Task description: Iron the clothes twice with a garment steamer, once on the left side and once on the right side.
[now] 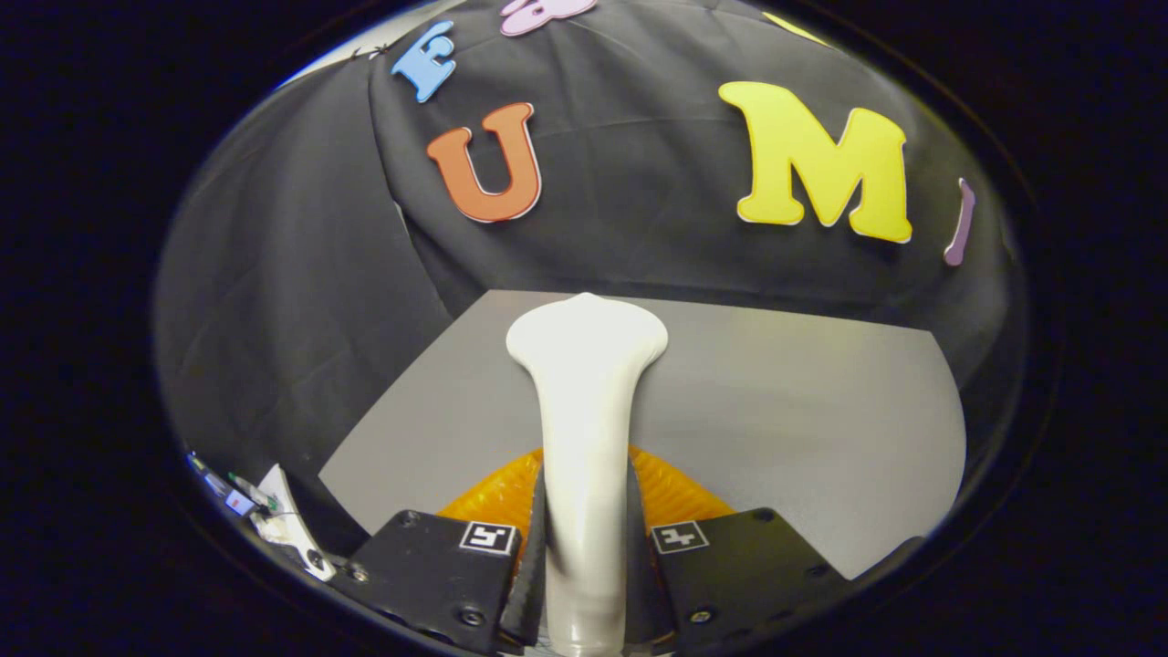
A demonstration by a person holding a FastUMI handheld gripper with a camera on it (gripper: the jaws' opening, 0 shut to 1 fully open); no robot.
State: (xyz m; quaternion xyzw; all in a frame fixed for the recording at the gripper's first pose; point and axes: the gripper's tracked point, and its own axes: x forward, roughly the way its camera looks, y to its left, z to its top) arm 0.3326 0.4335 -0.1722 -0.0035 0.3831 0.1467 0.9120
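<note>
- Black cloth forms the back wall of the booth; a grey table lies below it, reaching from the steamer's head back to the cloth.
- Gripper: the two fingers are closed onto a white steamer, one finger pressing each side of its slim handle, with no gap left at the contact.
- Steamer position: the handle sits between the fingers and the body runs forward past them, over the grey table.
- Long axis: it lies along the line of the fingers, straight away from the gripper towards the cloth wall. The handle is narrow at the fingers and flares into a broad, rounded head at the far end, which points at the wall.
- An orange object lies directly beneath the steamer's handle, on either side of it and just beyond the fingertips; what it is cannot be told.
- Small loose items lie off to the left of the steamer, past the table's near corner.
- Step in hand, as judged: the steamer is picked up and carried, and no garment lies ahead of the head, so no ironing pass appears to be under way.
- Next move, as judged: bring the head to the clothes and sweep one side, keeping the grip firm.
</note>
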